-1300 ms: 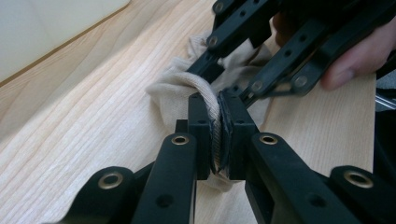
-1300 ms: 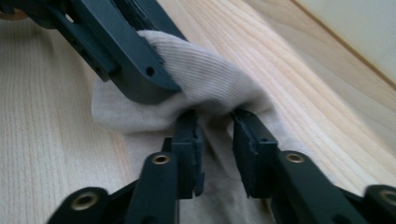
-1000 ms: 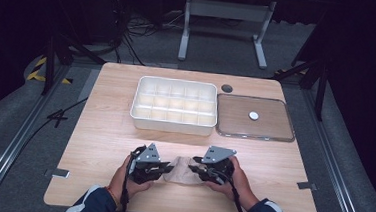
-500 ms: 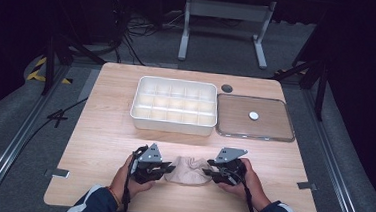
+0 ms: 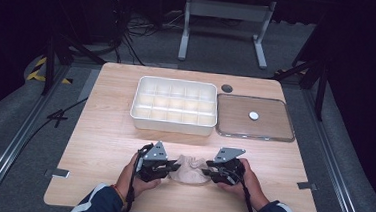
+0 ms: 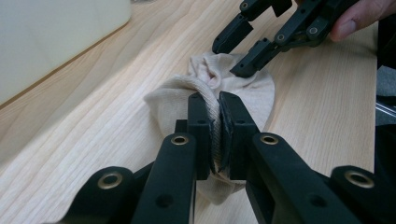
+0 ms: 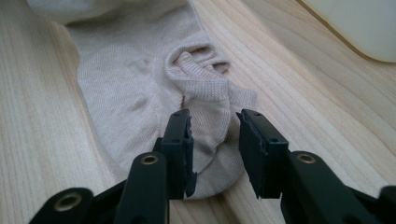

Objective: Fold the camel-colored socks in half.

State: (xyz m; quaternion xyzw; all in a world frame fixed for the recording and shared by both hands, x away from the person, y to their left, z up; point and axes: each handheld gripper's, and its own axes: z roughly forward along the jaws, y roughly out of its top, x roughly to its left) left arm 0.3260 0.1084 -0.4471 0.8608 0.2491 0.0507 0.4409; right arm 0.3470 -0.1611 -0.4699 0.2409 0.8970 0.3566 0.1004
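A beige sock (image 5: 189, 169) lies crumpled near the table's front edge, between my two grippers. My left gripper (image 5: 174, 166) is shut on its ribbed cuff. In the left gripper view the cuff fabric is pinched tight between the jaws of the left gripper (image 6: 218, 101), and the rest of the sock (image 6: 254, 88) trails beyond them. My right gripper (image 5: 206, 173) reaches in from the other side. The right gripper (image 7: 214, 120) stands open and its jaws have just been closing a little. A fold of the sock (image 7: 126, 84) lies in the gap, unpressed.
A white tray (image 5: 173, 123) divided into several compartments stands mid-table, and its wall shows as the white tray (image 6: 56, 37) in the left gripper view. Beside it on the right lies a flat clear lid (image 5: 254, 136) with a white disc. A small dark disc (image 5: 227, 88) sits behind them.
My right gripper has shifted to the right, away from the left one, and more of the sock now shows between them. The left hand has stayed put.
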